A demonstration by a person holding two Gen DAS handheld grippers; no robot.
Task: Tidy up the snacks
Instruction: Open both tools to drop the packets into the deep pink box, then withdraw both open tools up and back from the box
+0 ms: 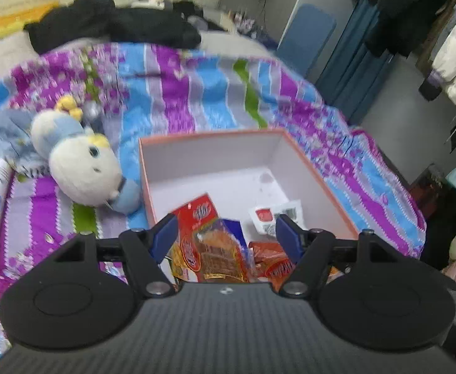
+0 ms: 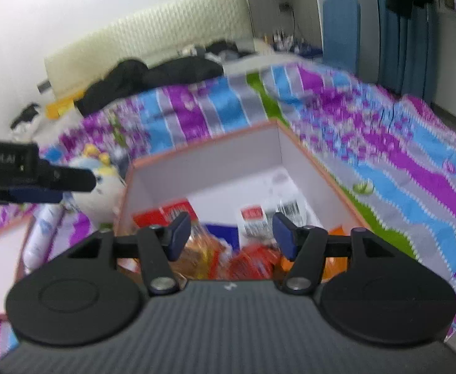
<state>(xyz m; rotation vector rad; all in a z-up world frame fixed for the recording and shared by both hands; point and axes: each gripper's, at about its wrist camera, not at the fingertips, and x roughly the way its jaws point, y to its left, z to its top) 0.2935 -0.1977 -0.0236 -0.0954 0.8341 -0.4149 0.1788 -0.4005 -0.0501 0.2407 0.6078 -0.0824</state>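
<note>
Blue-padded grippers [image 1: 226,238] above box [image 1: 309,168]

1. The left wrist view looks forward and down along its gripper's fingers, close above the near end of the box [image 1: 305,168] on the bed [image 1: 181,93].
2. The right wrist view faces the same way, slightly further right, equally close.
3. The 2 views share the box, the snack packets [image 1: 215,249], the plush toy [image 1: 81,162] and the striped cover.
</note>
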